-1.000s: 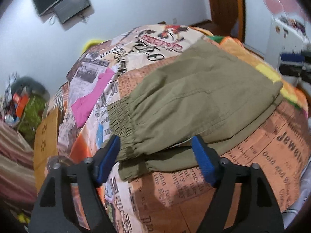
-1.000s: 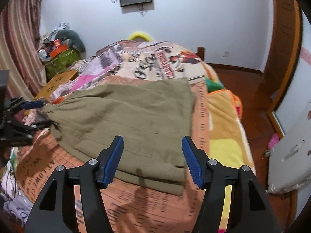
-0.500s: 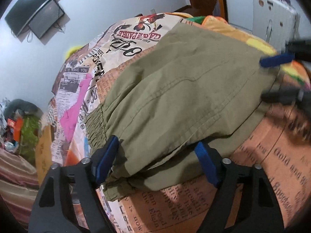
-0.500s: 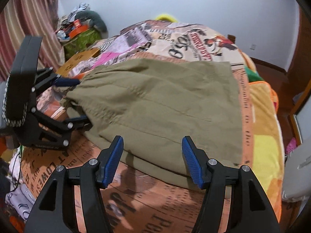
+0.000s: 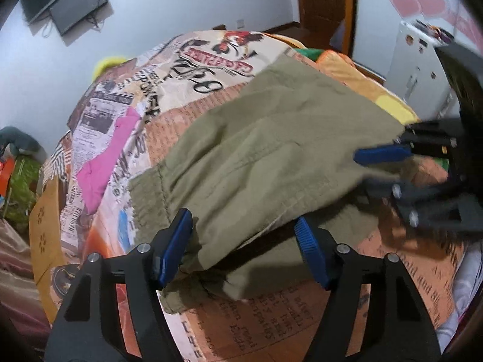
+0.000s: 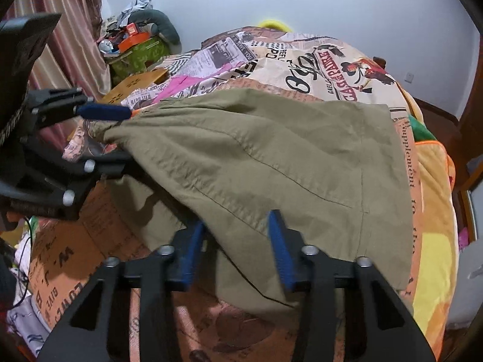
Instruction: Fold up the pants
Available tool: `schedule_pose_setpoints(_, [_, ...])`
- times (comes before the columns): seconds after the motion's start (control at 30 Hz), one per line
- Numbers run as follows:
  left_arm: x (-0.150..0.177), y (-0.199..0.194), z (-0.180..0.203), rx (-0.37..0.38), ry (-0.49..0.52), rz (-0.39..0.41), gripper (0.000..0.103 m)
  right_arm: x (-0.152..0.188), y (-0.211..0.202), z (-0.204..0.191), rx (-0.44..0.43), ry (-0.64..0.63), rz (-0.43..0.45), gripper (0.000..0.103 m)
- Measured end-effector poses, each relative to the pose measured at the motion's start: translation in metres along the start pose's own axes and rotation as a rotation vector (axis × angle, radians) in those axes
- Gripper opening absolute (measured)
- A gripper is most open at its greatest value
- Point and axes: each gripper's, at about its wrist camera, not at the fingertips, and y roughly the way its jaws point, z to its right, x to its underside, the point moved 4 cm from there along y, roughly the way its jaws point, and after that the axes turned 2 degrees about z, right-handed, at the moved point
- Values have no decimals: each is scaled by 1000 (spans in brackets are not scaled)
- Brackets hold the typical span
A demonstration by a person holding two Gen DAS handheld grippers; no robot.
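Olive green pants lie folded on a bed with a newspaper-print cover. My left gripper is open, its blue fingers either side of the near edge of the upper layer, close to the elastic waistband. My right gripper is open but narrowed, straddling the lifted near edge of the pants. Each gripper shows in the other's view: the right at the pants' far end, the left at the waistband.
A cardboard box and a cluttered green pile stand beside the bed on the left. A pink patch is on the cover. A white cabinet and a wooden door are to the right. A TV hangs on the wall.
Both grippers have moved in onto the near edge of the pants. The right gripper's fingers have narrowed. The upper layer's edge has lifted off the lower layer.
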Motion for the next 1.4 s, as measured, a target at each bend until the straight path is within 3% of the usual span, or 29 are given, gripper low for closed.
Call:
schedule_pose_setpoints(0.13, [9,7,7,-50,38,-10,70,0,-2,-5,-12,-27,1,12])
schedule_pose_setpoints(0.2, [10,10,7,-129,49,2,52,-1,-3,-9,-10,-41,5,9])
schedule_pose_setpoints(0.3, [10,13,0,-137,9,-13,28,-1,-8,-10,-16,-35,20,8])
schedule_pose_setpoints(0.47, [11,1,-8,-92,-39,9,20,-2,-19,-14,-23,-49,37,7])
schedule_pose_setpoints(0.83, [34,0,3,-48,-67,-17,20,20,-16,-24,-10,-72,-19,10])
schedule_pose_setpoints(0.93, [37,-9,1,-21,-106,-22,26,24,-19,-25,7,-71,-29,11])
schedule_pose_setpoints(1.07, [43,-30,-13,13,-184,7,51,26,-34,-16,-1,-20,-35,25])
schedule_pose_setpoints(1.23, [47,-57,-38,-17,-260,48,53,21,-60,0,-19,73,19,27])
schedule_pose_setpoints(1.4, [43,-59,-60,-51,-325,62,60,8,-72,8,-8,111,81,27])
